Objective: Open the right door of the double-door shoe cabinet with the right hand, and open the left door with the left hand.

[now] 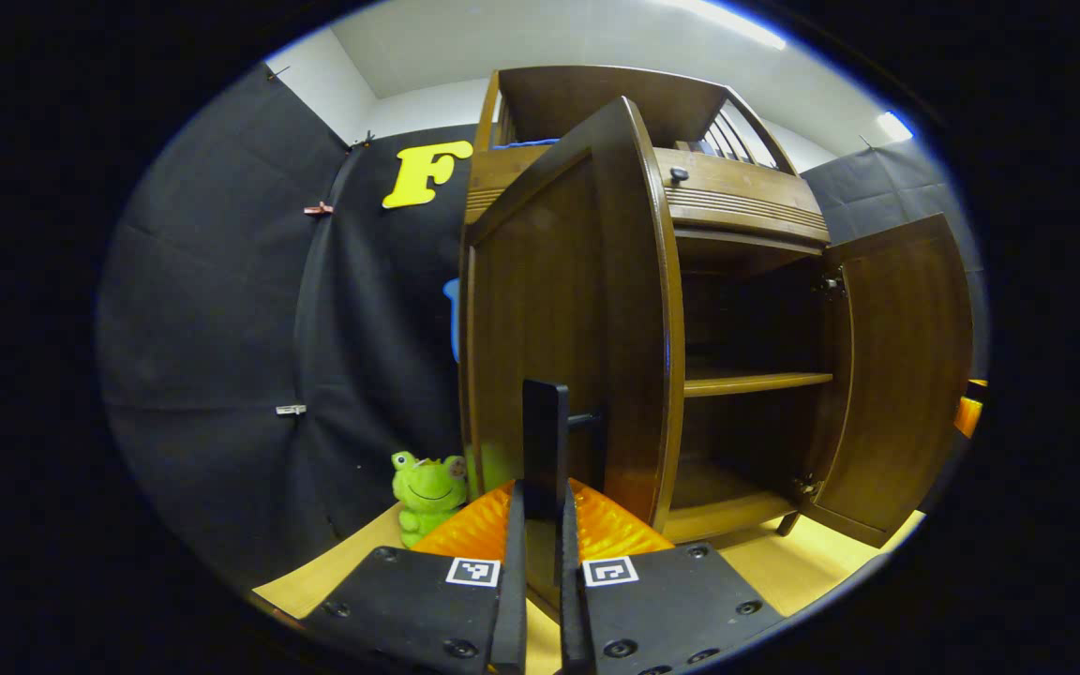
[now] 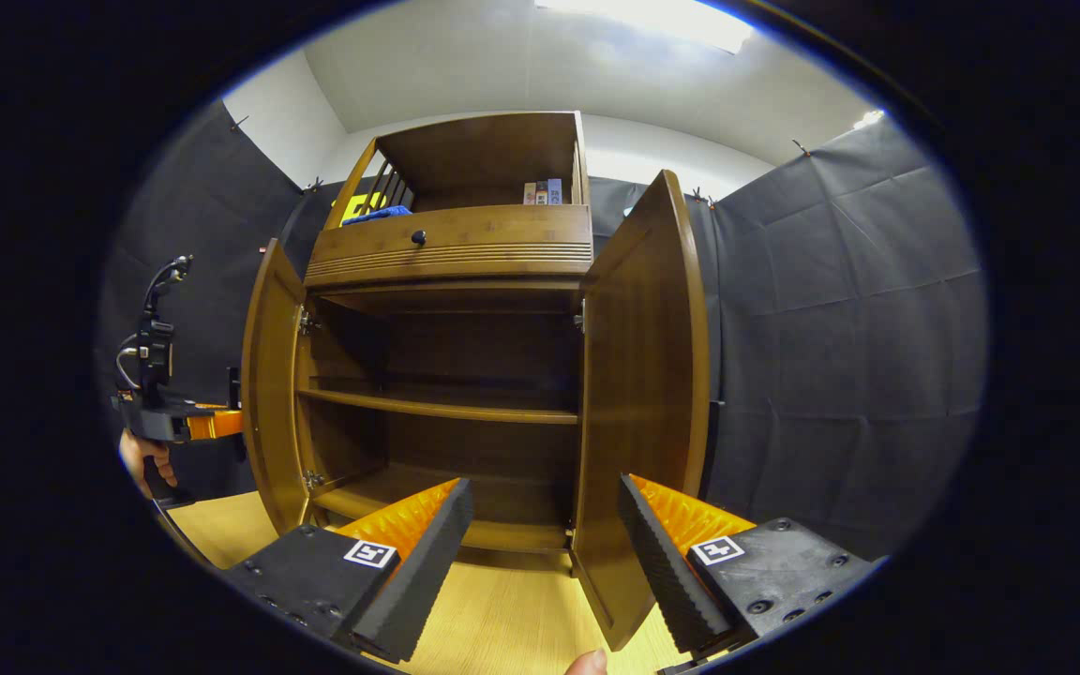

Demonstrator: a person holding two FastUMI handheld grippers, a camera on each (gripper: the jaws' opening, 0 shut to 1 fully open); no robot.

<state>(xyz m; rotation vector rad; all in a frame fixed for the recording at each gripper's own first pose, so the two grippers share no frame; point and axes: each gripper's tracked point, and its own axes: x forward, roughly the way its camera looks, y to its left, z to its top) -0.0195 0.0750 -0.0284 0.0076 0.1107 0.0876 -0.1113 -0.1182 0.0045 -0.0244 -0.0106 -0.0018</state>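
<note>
left door handle [image 1: 587, 422]: mostly hidden behind finger | books [image 2: 542, 192] on top shelf: too small to tell | frog toy [image 1: 426, 493]: feet hidden

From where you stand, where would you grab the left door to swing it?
By its handle, the dark bar near the left door's free edge. It stands off the panel, so fingers can close across it from the front, as the left gripper does now.
</note>
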